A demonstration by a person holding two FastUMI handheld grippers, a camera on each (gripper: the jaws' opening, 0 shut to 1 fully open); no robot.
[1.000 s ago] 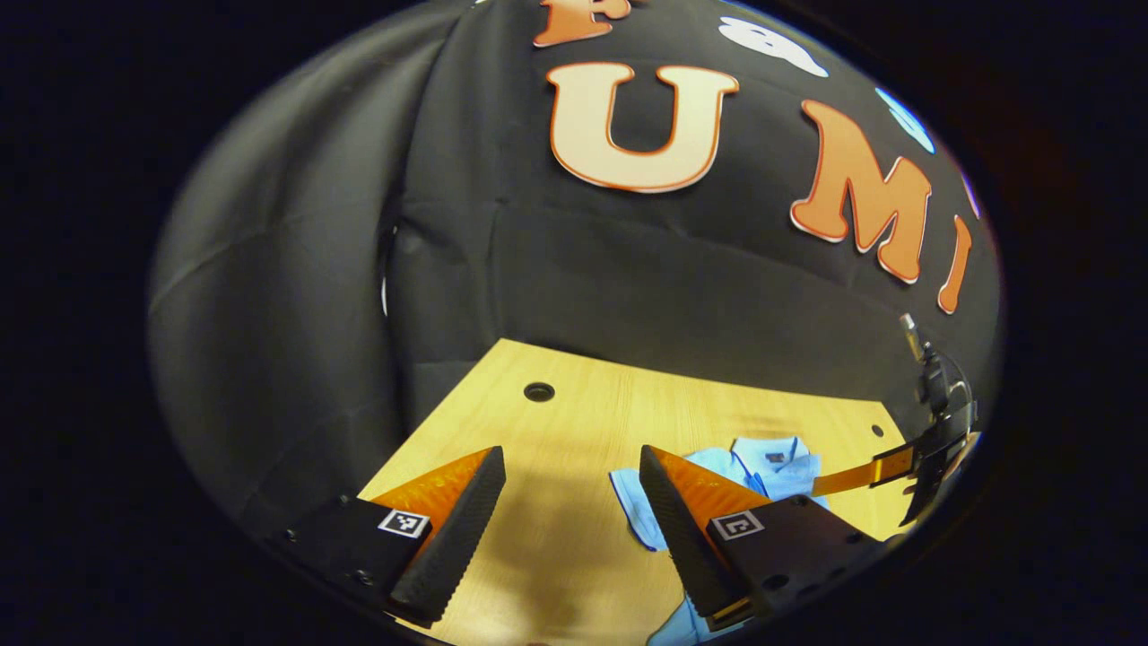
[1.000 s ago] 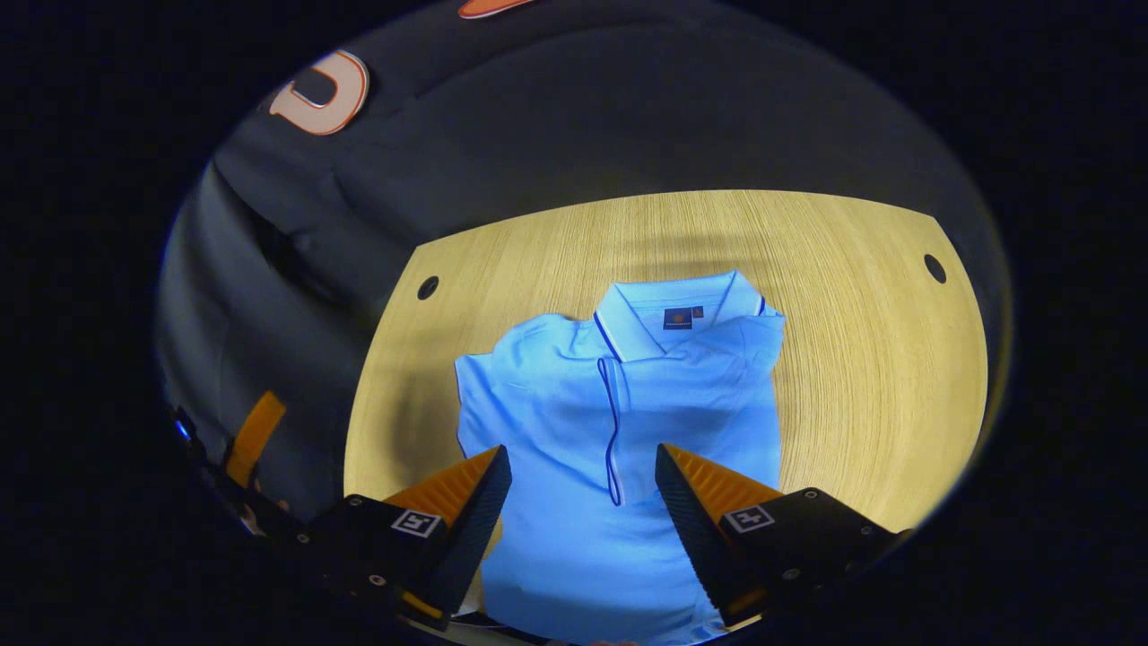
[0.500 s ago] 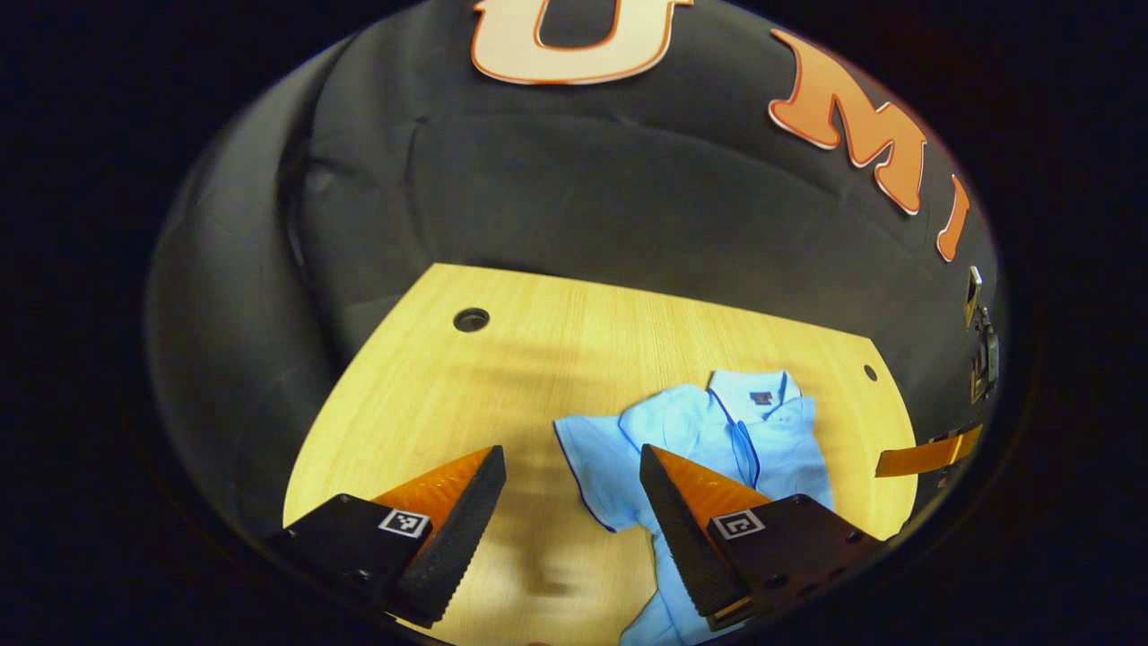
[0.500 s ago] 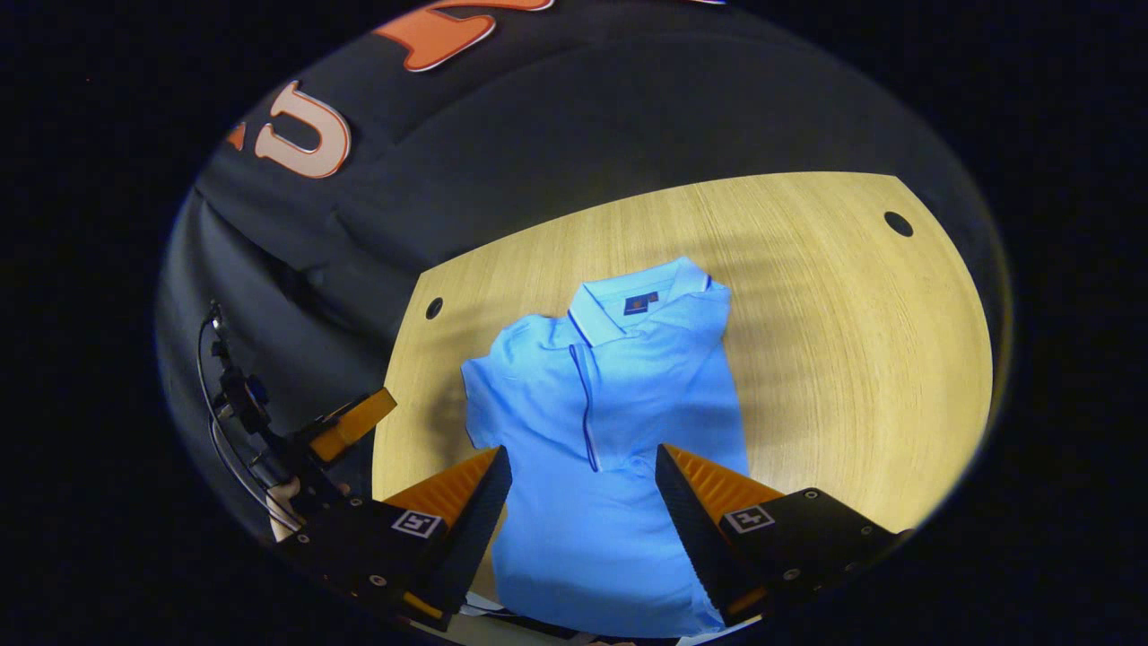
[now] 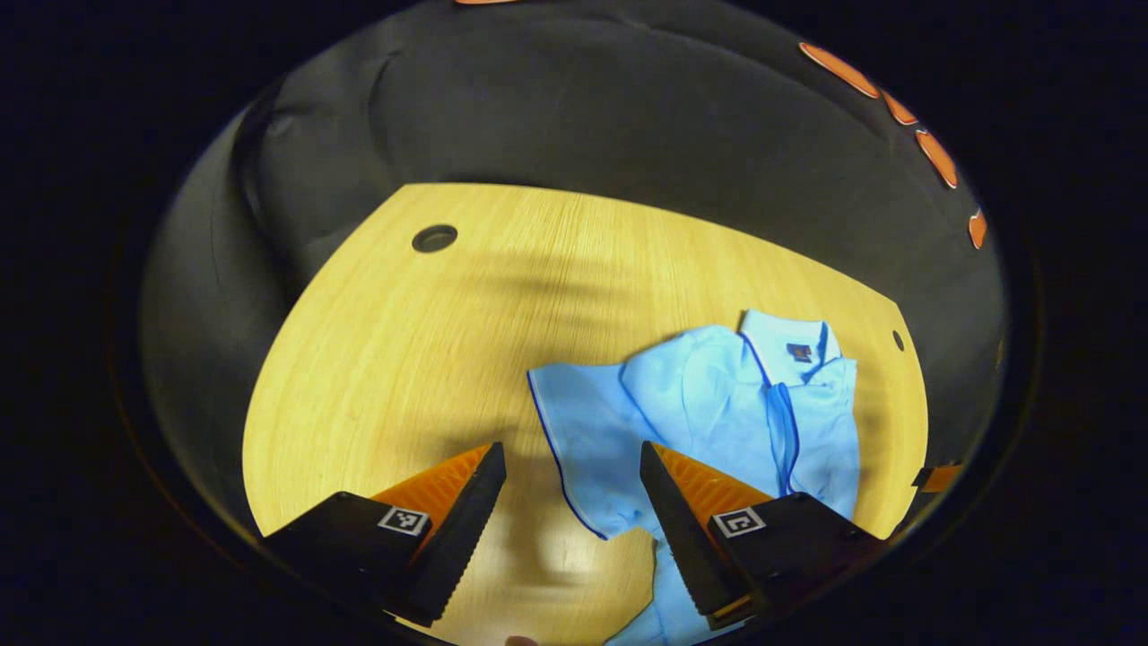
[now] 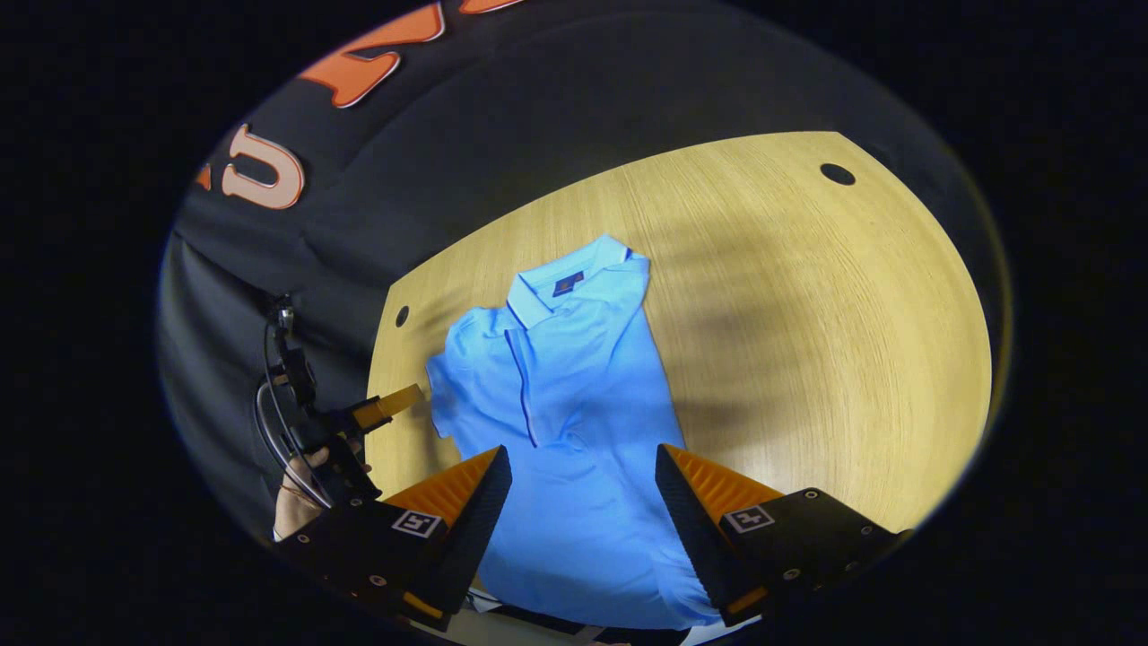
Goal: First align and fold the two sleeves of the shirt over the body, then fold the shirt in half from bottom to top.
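Note:
A light blue polo shirt (image 6: 565,404) lies face up on the wooden table (image 6: 807,314), collar (image 6: 567,280) at the far end. Its right side shows a straight folded edge. One short sleeve (image 5: 578,440) spreads flat to the left of the body (image 5: 735,404). My left gripper (image 5: 571,489) is open and hovers over that sleeve's edge, not touching it. My right gripper (image 6: 583,489) is open above the shirt's lower body. A hand (image 6: 296,502) holds the left gripper at the table's left edge, with one of its fingers (image 6: 387,406) pointing at the sleeve.
The table has a round cable hole near each far corner (image 5: 435,238) (image 6: 838,173). Bare wood (image 5: 404,359) lies left of the shirt and more of it (image 6: 807,377) lies right of the shirt. Black cloth walls (image 5: 583,108) close the booth behind the table.
Both views have tilted down towards the table. The left gripper has come closer to the spread sleeve. The right gripper has swung right, so the shirt sits further left in its view.

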